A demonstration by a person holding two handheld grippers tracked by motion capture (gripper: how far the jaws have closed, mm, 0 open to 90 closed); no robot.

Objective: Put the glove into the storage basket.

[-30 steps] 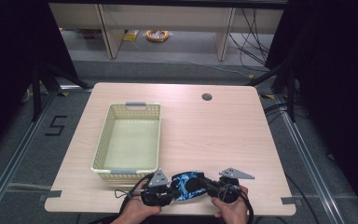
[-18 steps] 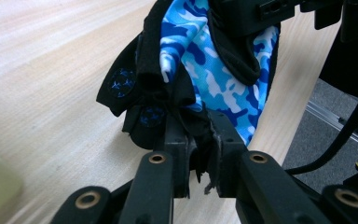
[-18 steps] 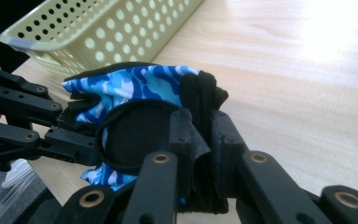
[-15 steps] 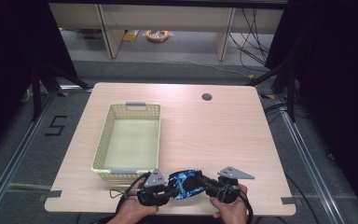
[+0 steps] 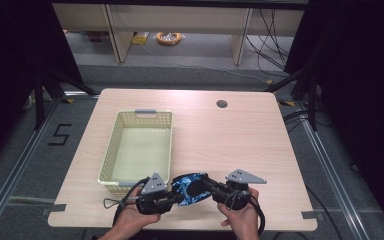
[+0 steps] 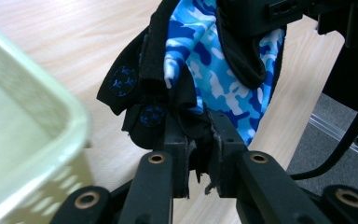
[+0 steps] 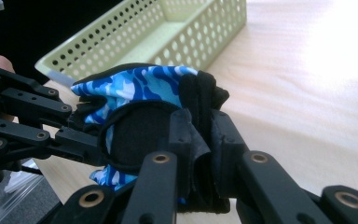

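A blue camouflage glove (image 5: 187, 187) with black trim hangs between both grippers near the table's front edge. My left gripper (image 5: 172, 199) is shut on the glove's black edge (image 6: 200, 140), fabric pinched between its jaws. My right gripper (image 5: 207, 186) is shut on the opposite black cuff (image 7: 198, 126). In the right gripper view the left gripper (image 7: 81, 135) grips the glove's far side. The glove (image 6: 214, 70) is stretched between the two, just off the table. A hand holds each gripper from the bottom of the high view.
A pale green perforated basket (image 5: 111, 155), with nothing inside, stands left of centre on the wooden table (image 5: 230, 145), its near corner beside the left gripper. A round cable hole (image 5: 222, 104) sits at the back. Cables trail from both grippers.
Both grippers and the glove have shifted slightly; the glove stays held between them just in front of the basket's near corner.
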